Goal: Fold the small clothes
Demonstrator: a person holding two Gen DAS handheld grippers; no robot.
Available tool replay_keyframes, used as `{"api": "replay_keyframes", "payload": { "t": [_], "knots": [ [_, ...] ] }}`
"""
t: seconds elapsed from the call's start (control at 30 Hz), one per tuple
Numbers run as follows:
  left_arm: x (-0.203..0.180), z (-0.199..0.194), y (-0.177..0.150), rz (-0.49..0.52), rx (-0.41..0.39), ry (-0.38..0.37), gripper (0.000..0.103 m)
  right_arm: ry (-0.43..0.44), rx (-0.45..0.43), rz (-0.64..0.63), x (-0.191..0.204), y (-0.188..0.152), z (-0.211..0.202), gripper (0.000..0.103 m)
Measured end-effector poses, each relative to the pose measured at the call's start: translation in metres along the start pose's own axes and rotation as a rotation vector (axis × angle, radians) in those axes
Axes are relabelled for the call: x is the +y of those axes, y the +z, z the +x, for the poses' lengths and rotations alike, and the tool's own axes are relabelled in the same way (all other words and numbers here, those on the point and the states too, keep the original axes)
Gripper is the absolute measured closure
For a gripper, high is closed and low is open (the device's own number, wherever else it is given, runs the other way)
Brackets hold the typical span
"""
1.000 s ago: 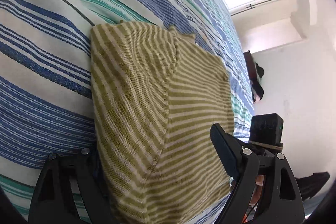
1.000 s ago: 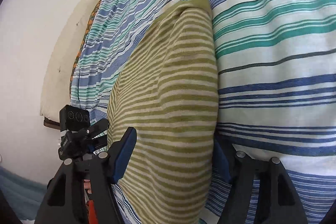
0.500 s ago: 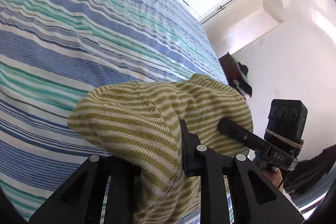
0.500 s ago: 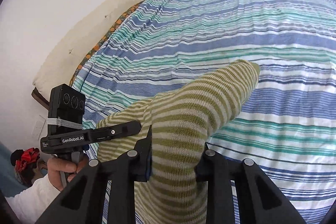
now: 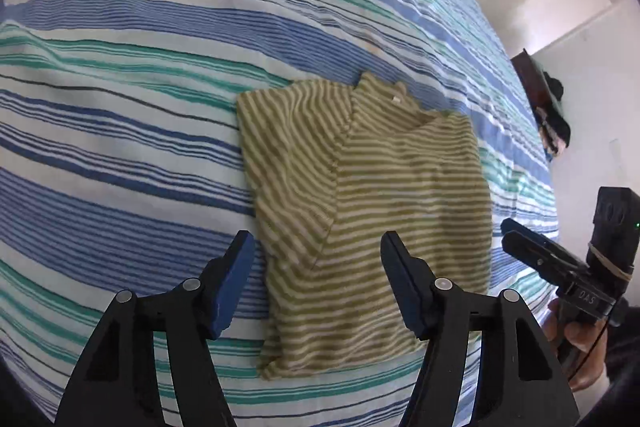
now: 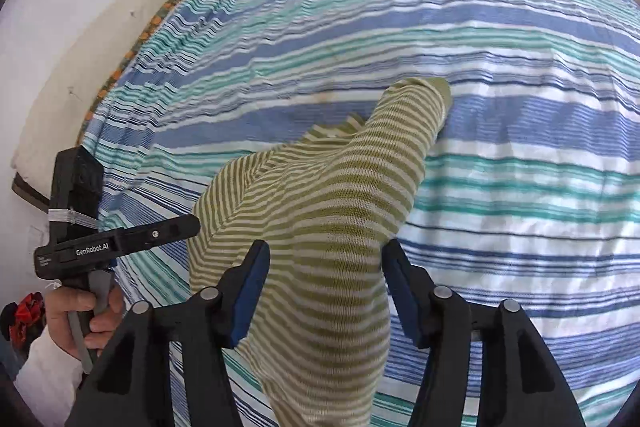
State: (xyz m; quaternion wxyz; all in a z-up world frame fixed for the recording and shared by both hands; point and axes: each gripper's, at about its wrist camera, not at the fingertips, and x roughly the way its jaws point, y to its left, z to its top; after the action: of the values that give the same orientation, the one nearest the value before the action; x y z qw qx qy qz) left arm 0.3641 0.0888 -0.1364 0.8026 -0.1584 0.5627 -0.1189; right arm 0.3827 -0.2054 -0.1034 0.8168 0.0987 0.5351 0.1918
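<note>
Striped top (image 5: 372, 211) flat on bedsheet (image 5: 120, 107); both grippers opening.

The small top (image 5: 372, 195) is showing narrow olive-green and cream stripes, with a plain olive cuff on its sleeve. The bedsheet (image 5: 120, 75) under it is showing bands of blue, teal, white and thin dark lines. Both grippers are showing black frames with blue pads (image 5: 234, 283). White walls are surrounding the bed.
</note>
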Motion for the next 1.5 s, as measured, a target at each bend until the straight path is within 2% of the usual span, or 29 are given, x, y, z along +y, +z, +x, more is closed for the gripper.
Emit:
{"api": "replay_keyframes", "payload": {
  "t": [0.07, 0.1, 0.13, 0.17, 0.2, 0.33, 0.4, 0.47, 0.57, 0.7, 0.83, 0.93, 1.1, 1.23, 1.5],
  "knots": [
    [-0.005, -0.021, -0.032, 0.079, -0.077, 0.09, 0.032, -0.042, -0.015, 0.003, -0.01, -0.035, -0.007, 0.035],
    [-0.009, -0.034, -0.047, 0.122, -0.117, 0.136, 0.024, -0.054, -0.028, 0.008, -0.013, -0.051, -0.015, 0.03],
    [-0.015, -0.048, -0.062, 0.158, -0.162, 0.184, 0.015, -0.068, -0.043, 0.012, -0.014, -0.067, -0.025, 0.02],
    [-0.021, -0.063, -0.075, 0.19, -0.213, 0.231, 0.011, -0.085, -0.061, 0.011, -0.013, -0.082, -0.035, 0.013],
    [-0.028, -0.078, -0.087, 0.217, -0.266, 0.281, 0.005, -0.105, -0.078, 0.004, -0.011, -0.095, -0.046, 0.012],
    [-0.057, -0.129, -0.126, 0.283, -0.436, 0.485, 0.002, -0.185, -0.14, -0.028, 0.007, -0.138, -0.092, 0.012],
    [-0.065, -0.149, -0.141, 0.251, -0.467, 0.568, 0.001, -0.202, -0.177, -0.022, 0.021, -0.153, -0.115, 0.011],
    [-0.071, -0.166, -0.156, 0.232, -0.49, 0.61, 0.001, -0.209, -0.204, -0.02, 0.038, -0.168, -0.138, 0.008],
    [-0.078, -0.186, -0.179, 0.197, -0.473, 0.6, 0.001, -0.236, -0.233, -0.025, 0.067, -0.189, -0.162, 0.005],
    [-0.087, -0.198, -0.197, 0.202, -0.367, 0.598, 0.001, -0.235, -0.232, -0.064, 0.105, -0.212, -0.181, 0.005],
    [-0.089, -0.199, -0.211, 0.188, -0.253, 0.606, 0.001, -0.294, -0.186, -0.131, 0.138, -0.227, -0.19, 0.005],
    [-0.094, -0.209, -0.224, 0.174, -0.253, 0.565, 0.001, -0.32, -0.181, -0.148, 0.155, -0.231, -0.201, 0.005],
    [-0.1, -0.214, -0.229, 0.18, -0.241, 0.529, 0.001, -0.381, -0.217, -0.171, 0.174, -0.238, -0.221, 0.005],
    [-0.102, -0.214, -0.23, 0.173, -0.221, 0.492, 0.001, -0.407, -0.201, -0.187, 0.179, -0.239, -0.223, 0.005],
    [-0.108, -0.211, -0.23, 0.189, -0.214, 0.493, 0.001, -0.408, -0.156, -0.155, 0.169, -0.245, -0.216, 0.005]
  ]
}}
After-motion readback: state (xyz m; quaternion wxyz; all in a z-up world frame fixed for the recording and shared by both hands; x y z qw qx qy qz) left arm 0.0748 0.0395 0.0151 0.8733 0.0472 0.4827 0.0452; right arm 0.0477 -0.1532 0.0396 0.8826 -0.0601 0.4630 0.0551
